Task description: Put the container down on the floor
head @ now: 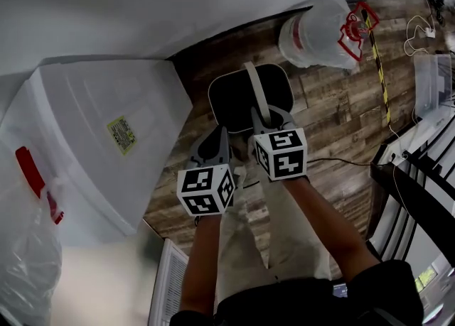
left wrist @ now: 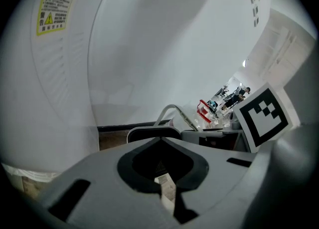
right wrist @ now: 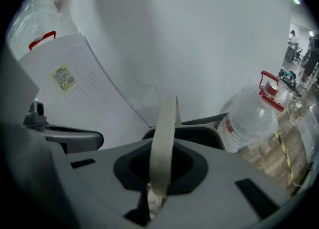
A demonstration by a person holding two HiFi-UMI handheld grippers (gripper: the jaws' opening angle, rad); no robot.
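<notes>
A dark container (head: pixel 213 97) with a pale rim hangs over the wood floor, its pale strap handle (head: pixel 254 87) arching across it. My right gripper (head: pixel 266 127) is shut on the near end of that handle; in the right gripper view the handle (right wrist: pixel 163 143) runs up from between the jaws of the right gripper (right wrist: pixel 154 193), with the container's rim (right wrist: pixel 209 130) beyond. My left gripper (head: pixel 217 140) sits beside it at the container's near left rim. In the left gripper view the left gripper (left wrist: pixel 164 185) has its jaws together with only a pale sliver between; container (left wrist: pixel 149 133) and handle (left wrist: pixel 172 109) lie just ahead.
A large white appliance (head: pixel 106 140) with a yellow label stands close on the left, against a white wall. A clear water jug (head: pixel 316 30) with a red handle stands on the floor beyond the container. A plastic bag (head: pixel 28 175) is at far left, a floor vent (head: pixel 167 282) below.
</notes>
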